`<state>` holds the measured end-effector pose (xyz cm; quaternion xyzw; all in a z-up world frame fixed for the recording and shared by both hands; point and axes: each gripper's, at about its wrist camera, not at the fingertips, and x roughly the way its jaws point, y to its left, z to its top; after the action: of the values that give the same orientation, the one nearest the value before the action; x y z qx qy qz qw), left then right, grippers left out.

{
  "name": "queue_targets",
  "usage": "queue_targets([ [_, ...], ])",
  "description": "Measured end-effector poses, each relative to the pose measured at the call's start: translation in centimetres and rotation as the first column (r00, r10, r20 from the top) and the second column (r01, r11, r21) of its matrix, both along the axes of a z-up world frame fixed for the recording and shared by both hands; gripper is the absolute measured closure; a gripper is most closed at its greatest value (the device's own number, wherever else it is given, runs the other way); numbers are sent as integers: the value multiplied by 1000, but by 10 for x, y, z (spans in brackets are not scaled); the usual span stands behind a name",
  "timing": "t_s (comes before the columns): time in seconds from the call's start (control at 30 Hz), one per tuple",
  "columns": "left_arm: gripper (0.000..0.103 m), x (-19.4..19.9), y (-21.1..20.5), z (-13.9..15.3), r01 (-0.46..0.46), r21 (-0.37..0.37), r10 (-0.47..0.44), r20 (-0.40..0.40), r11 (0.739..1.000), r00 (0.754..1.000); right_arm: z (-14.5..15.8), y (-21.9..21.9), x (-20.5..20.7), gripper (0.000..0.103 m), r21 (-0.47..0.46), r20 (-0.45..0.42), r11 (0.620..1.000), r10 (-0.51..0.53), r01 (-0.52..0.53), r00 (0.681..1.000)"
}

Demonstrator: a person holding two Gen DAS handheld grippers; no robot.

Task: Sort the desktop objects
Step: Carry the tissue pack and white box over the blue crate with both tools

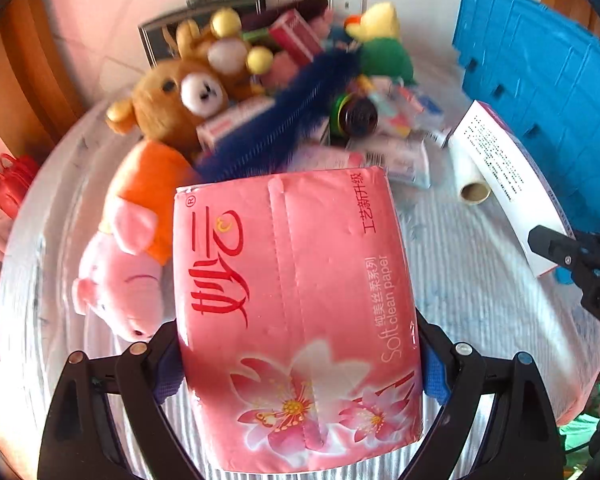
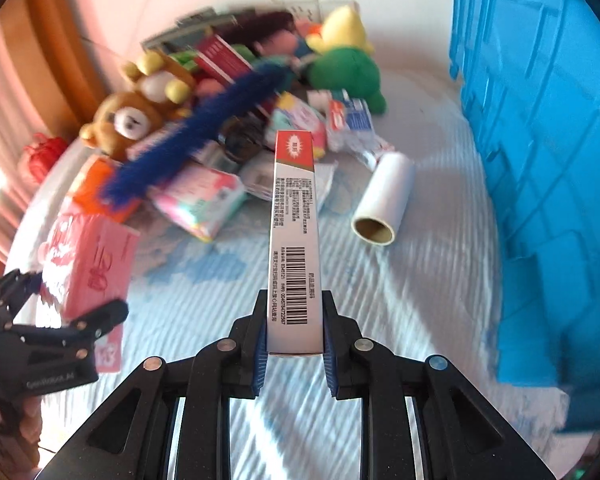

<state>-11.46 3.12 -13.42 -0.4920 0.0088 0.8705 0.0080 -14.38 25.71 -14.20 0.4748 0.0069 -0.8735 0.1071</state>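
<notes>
My left gripper [image 1: 300, 360] is shut on a pink tissue pack [image 1: 296, 312] and holds it above the striped tablecloth; it also shows at the left of the right wrist view [image 2: 88, 264]. My right gripper [image 2: 296, 344] is shut on a long white box with a red end and a barcode [image 2: 296, 240], held up off the table; the box also shows at the right of the left wrist view [image 1: 504, 172]. A pile of toys and packets lies behind, with a brown teddy bear [image 1: 172, 100], a pink pig plush [image 1: 120, 276] and a blue fuzzy brush [image 1: 276, 120].
A blue plastic crate [image 2: 540, 160] stands at the right, also in the left wrist view [image 1: 540, 68]. A white paper roll [image 2: 384, 200] lies on the striped tablecloth [image 2: 420, 300] near it. A green and yellow plush [image 2: 348, 60] and a red bag [image 1: 10, 184] sit at the edges.
</notes>
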Motion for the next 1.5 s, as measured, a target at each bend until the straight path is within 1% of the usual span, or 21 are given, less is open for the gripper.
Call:
queue_targets([
  [0.03,11,6,1,11,-4,-2,4,-30,1000,1000,9,1,9,81,-3,-22,1000,8,-8,1000],
  [0.07,11,3,1,16,-7,-2,7,-54,1000,999,18,1,14,81,0,-50,1000,13,-13,999],
  [0.1,11,-1,2,27,-7,-1,7,-79,1000,997,29,3,20,81,0,-80,1000,22,-22,997],
  [0.13,11,3,5,36,-6,1,6,-106,1000,994,38,5,22,81,-4,-103,999,33,-33,994],
  [0.17,11,8,9,47,-5,6,5,-136,1000,991,48,7,24,81,-8,-133,999,37,-38,990],
  [0.2,11,1,16,53,-1,11,2,-161,1000,987,62,11,30,81,-11,-172,999,37,-39,984],
  [0.27,11,0,27,69,11,25,-6,-213,1000,977,82,17,41,81,-17,-233,999,34,-39,972],
  [0.37,11,5,48,96,43,33,-32,-280,999,959,116,29,57,81,-21,-334,999,19,-28,942],
  [0.5,11,6,79,129,96,35,-77,-362,995,929,156,54,73,81,-21,-452,1000,-17,8,892],
  [0.57,11,5,96,146,120,40,-95,-389,992,916,172,71,79,81,-26,-500,999,-48,40,865],
  [0.67,11,4,124,167,159,42,-125,-434,986,892,187,97,85,81,-33,-546,995,-98,96,832],
  [0.77,11,1,156,187,205,41,-161,-478,978,863,196,128,89,81,-44,-575,986,-158,162,803],
  [0.87,11,1,192,207,251,30,-197,-530,968,825,202,161,91,81,-49,-598,971,-217,234,772],
  [0.93,11,-1,216,217,277,23,-218,-554,961,804,206,185,92,81,-50,-608,959,-252,280,753],
  [1.03,11,-8,250,230,321,44,-242,-564,946,790,206,219,89,81,-38,-616,936,-298,351,729],
  [1.17,11,-16,300,239,375,46,-284,-568,926,773,205,257,84,81,-35,-613,912,-342,408,712],
  [1.27,11,-22,337,238,407,34,-324,-548,913,771,202,283,83,81,-30,-612,896,-367,443,701],
  [1.37,11,-31,369,230,423,9,-359,-512,906,780,200,305,87,81,-37,-603,885,-390,464,695],
  [1.5,11,-44,394,216,419,-13,-374,-476,908,796,194,327,86,81,-36,-592,870,-415,492,691],
])
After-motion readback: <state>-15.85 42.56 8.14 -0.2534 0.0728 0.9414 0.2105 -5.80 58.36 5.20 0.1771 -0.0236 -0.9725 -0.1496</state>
